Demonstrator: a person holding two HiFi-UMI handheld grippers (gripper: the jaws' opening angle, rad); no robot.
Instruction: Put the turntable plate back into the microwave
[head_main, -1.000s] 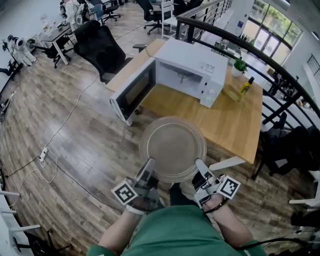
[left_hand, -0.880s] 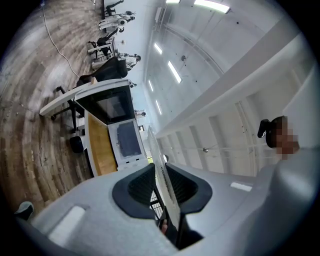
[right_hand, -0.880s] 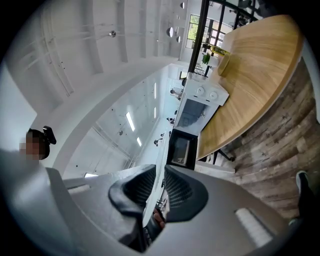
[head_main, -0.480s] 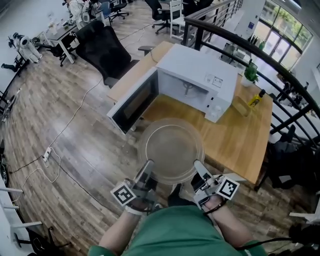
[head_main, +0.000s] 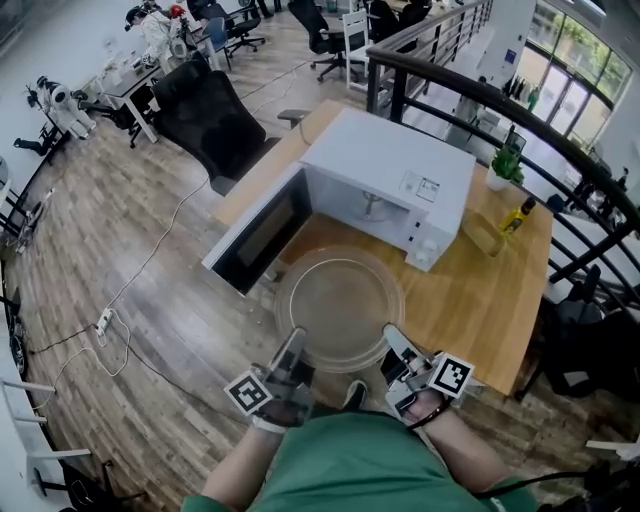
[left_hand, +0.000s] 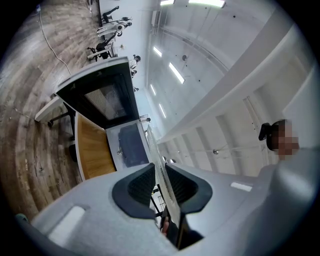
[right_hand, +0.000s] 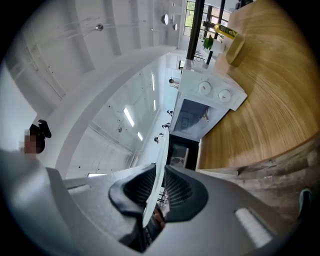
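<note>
Wooden surface (head_main: 485, 300) carries the white microwave (head_main: 395, 160), door swung open | glass turntable plate (head_main: 340, 298) hangs level before the cavity, which lies straight ahead | left gripper (head_main: 294, 342) and right gripper (head_main: 392, 338) each clamp its near rim, equally close.

A round glass plate (head_main: 340, 305) hangs level between two claws: the left claw (head_main: 296, 340) grips its near-left rim, the right claw (head_main: 393, 338) its near-right rim. Just beyond it a white microwave (head_main: 400, 175) stands on a wooden bench (head_main: 480, 290), its door (head_main: 262, 232) swung open to the left — a yellow bottle (head_main: 519, 215) stands farther right.
</note>
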